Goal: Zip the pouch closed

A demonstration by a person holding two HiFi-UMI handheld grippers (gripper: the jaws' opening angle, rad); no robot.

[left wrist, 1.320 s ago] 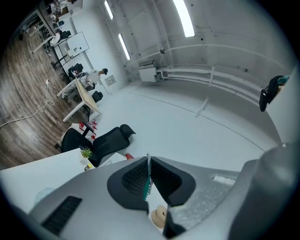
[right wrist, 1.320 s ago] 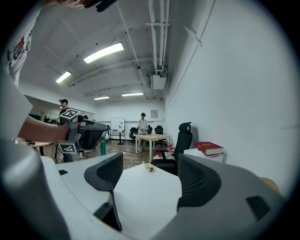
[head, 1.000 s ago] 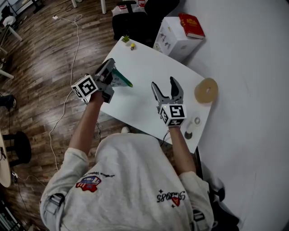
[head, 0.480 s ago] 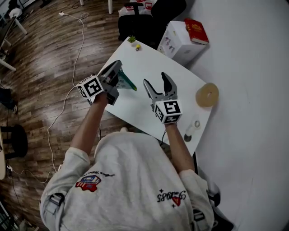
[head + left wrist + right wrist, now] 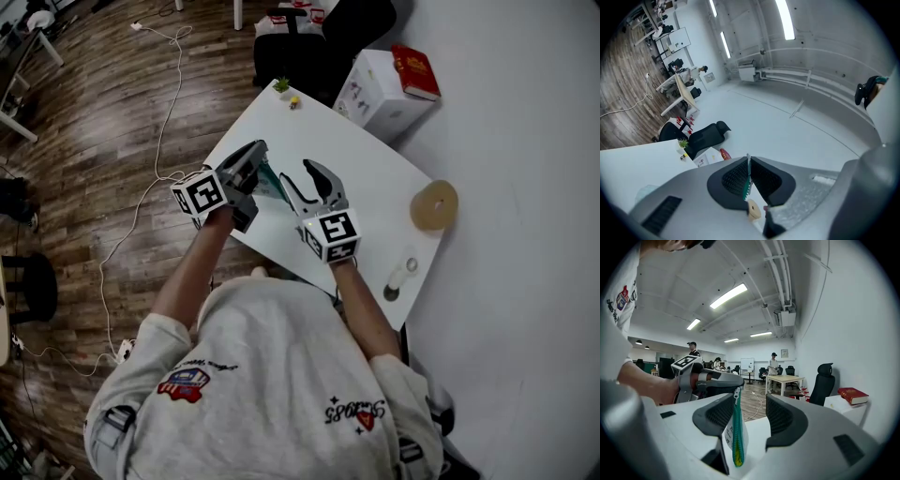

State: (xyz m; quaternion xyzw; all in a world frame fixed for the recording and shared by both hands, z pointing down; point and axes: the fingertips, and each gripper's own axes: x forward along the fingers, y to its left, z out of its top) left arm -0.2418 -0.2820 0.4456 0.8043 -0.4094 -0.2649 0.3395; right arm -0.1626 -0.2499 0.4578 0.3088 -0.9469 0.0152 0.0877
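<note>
The pouch (image 5: 274,185) is flat and pale with a green zipper edge, held up above the white table (image 5: 375,187). My left gripper (image 5: 260,153) is shut on one end of it; in the left gripper view the thin green edge (image 5: 748,180) is pinched between the pads of the left gripper (image 5: 749,173). My right gripper (image 5: 302,175) has come to the other end. In the right gripper view the zipper (image 5: 736,437) and its metal pull (image 5: 736,393) hang between the jaws of the right gripper (image 5: 749,420), close to the left pad. These jaws have just been closing, with a gap still at the right pad.
A roll of tan tape (image 5: 433,206) and a small bottle-like object (image 5: 401,277) lie at the table's right. A tiny plant (image 5: 281,84) and a yellow item (image 5: 294,101) sit at the far corner. Beyond stand a white box (image 5: 375,89) with a red book (image 5: 419,72) and a black chair (image 5: 319,37).
My right gripper has swung left across the table to the pouch and its jaws have narrowed around the pouch's free end. The left gripper has shifted slightly toward it, still holding the pouch.
</note>
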